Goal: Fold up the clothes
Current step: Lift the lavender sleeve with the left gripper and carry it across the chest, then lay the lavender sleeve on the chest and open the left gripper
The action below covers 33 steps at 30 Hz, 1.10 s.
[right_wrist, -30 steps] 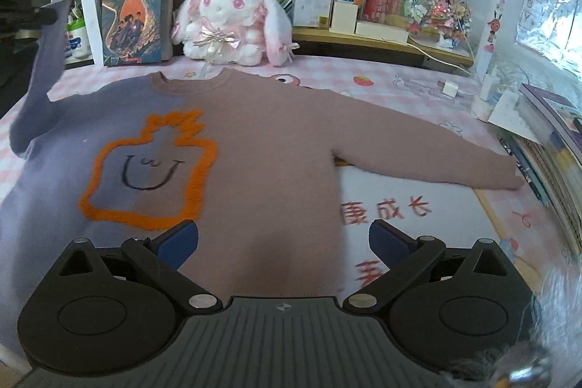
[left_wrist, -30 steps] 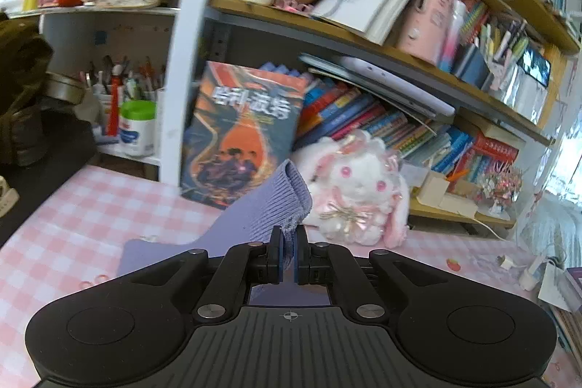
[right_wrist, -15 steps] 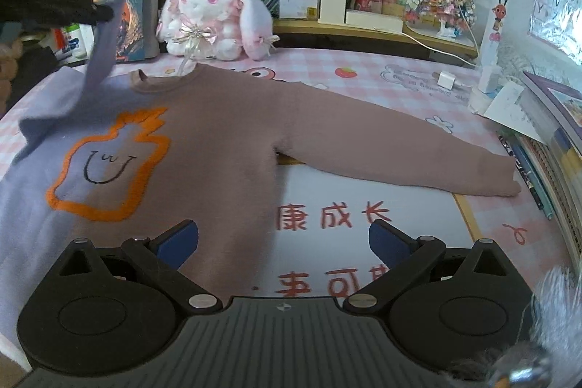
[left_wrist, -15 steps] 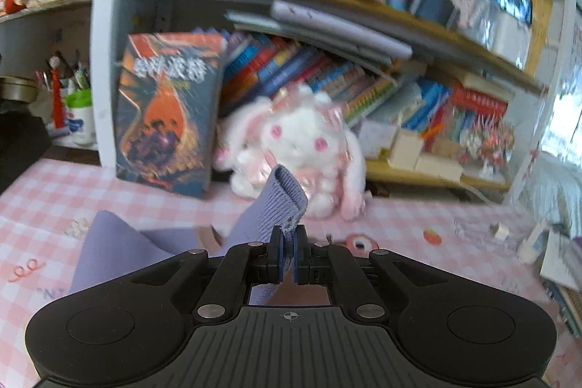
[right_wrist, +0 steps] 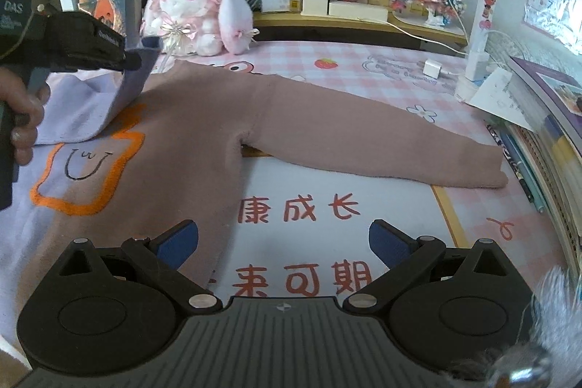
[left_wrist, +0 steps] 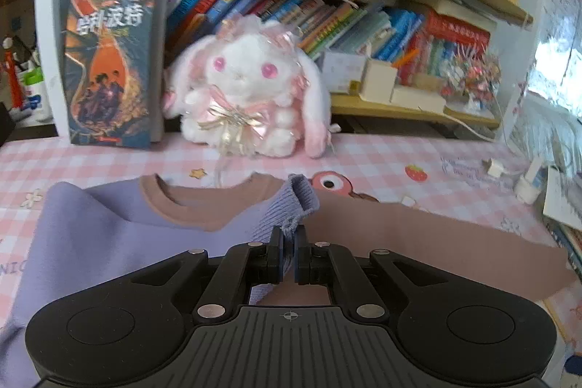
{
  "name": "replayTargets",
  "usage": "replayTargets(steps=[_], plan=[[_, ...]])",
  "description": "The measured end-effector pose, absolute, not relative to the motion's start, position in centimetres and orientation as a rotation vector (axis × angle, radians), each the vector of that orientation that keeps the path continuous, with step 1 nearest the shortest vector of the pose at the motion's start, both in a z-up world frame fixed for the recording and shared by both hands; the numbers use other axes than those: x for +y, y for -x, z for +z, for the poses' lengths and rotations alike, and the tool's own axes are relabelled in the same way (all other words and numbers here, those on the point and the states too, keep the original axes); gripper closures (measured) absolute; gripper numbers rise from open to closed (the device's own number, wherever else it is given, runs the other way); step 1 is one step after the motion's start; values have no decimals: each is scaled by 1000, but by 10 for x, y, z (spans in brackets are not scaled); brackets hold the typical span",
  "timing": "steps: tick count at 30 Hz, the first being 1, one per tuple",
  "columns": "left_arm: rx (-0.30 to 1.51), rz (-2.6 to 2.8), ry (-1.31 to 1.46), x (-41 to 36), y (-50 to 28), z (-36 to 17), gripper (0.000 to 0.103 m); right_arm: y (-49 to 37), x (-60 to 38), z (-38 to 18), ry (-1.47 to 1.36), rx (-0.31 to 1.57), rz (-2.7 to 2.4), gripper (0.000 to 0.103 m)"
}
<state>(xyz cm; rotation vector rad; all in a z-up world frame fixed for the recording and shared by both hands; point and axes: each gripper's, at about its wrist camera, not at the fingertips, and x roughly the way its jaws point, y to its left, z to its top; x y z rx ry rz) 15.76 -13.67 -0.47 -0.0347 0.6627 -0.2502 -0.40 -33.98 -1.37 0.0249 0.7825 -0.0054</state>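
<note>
A sweater [right_wrist: 203, 119], half lilac and half dusty pink with an orange outlined face, lies flat on the pink checked table. My left gripper [left_wrist: 289, 242] is shut on the ribbed lilac sleeve cuff [left_wrist: 291, 206] and holds it above the collar [left_wrist: 203, 206]. In the right wrist view the left gripper [right_wrist: 127, 60] holds the lilac sleeve [right_wrist: 123, 90] lifted and folded over the chest. The pink sleeve [right_wrist: 382, 140] lies stretched out to the right. My right gripper [right_wrist: 283, 239] is open and empty above the sweater's lower hem.
A white and pink plush rabbit [left_wrist: 247, 97] and an upright book [left_wrist: 109, 68] stand at the table's back edge under bookshelves. A charger and cable [right_wrist: 433, 68] lie at the back right. Stacked books [right_wrist: 545, 140] line the right edge.
My left gripper has carried the lilac cuff to the right and lower, from beside the sweater to over its collar. The right gripper has stayed open and drifted right.
</note>
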Motion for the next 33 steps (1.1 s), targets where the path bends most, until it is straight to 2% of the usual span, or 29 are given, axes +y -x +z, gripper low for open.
replayTargets(steps=[7, 9, 11, 14, 16, 18, 19, 26, 33], plan=[[562, -264, 28, -151, -149, 7, 99, 8, -346, -15, -38, 782, -28, 2], [641, -279, -29, -158, -156, -3, 99, 8, -348, -16, -47, 786, -37, 2], [743, -297, -46, -161, -161, -18, 93, 8, -349, -16, -50, 785, -39, 2], [862, -365, -31, -160, -160, -30, 78, 9, -347, -16, -47, 781, -34, 2], [836, -382, -14, -151, -146, -24, 58, 8, -345, -17, -46, 784, -26, 2], [787, -385, 11, -137, -129, -15, 43, 6, -342, -16, -43, 785, -12, 2], [761, -371, 38, -126, -120, -11, 40, 5, -339, -17, -42, 787, -3, 2], [690, -91, 115, -26, -73, 0, 40, -1, -318, -22, -27, 804, 74, 2], [720, 93, 112, 55, -45, -13, 40, 2, -305, -20, -64, 808, 37, 3]])
